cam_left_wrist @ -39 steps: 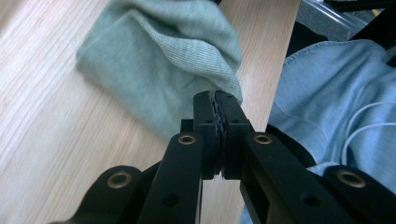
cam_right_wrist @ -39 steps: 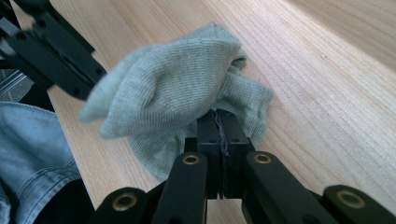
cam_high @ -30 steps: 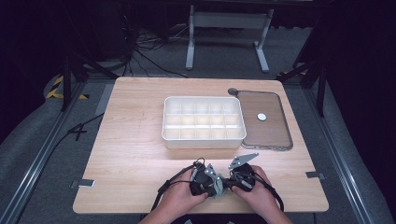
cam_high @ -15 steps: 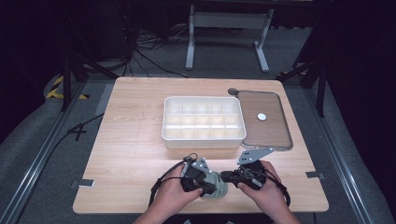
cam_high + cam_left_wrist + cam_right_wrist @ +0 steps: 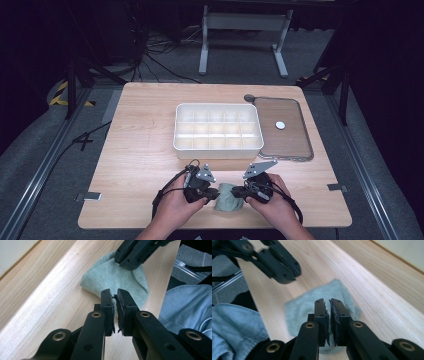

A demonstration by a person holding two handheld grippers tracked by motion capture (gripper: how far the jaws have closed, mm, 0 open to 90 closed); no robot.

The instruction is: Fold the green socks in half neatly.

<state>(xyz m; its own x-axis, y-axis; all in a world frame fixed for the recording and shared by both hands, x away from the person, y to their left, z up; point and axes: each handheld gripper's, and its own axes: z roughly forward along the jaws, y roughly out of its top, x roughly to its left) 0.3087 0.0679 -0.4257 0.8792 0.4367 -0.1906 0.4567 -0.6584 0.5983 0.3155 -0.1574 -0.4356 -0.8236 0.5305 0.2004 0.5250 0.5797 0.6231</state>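
Wooden table [image 5: 140,150] takes up most of the high view, grey floor round it; white compartment tray [image 5: 218,130] sits at table centre, grid of small cells, nothing visible in them; brown flat lid [image 5: 282,145] lies just right of the tray, touching or nearly so, small white round spot on its top; no legible brand, label or writing on tray, lid or grippers; pale green sock [image 5: 227,198] lies bunched on the table near the front edge, between the two hands, well short of the tray; left gripper [image 5: 214,192] sits at the sock's left side, jaws near closed with a narrow slit between the pads; left gripper view shows a thin edge of the sock [image 5: 117,277] in front of that slit, can't tell whether the pads actually pinch it; right gripper [image 5: 235,191] sits at the sock's right side, jaws also near closed after just opening a little; right gripper view has the sock [image 5: 304,307] blurred under and behind the jaw tips, nothing clearly clamped between the pads; blue sleeve [image 5: 185,307] at frame edge in both gripper views.
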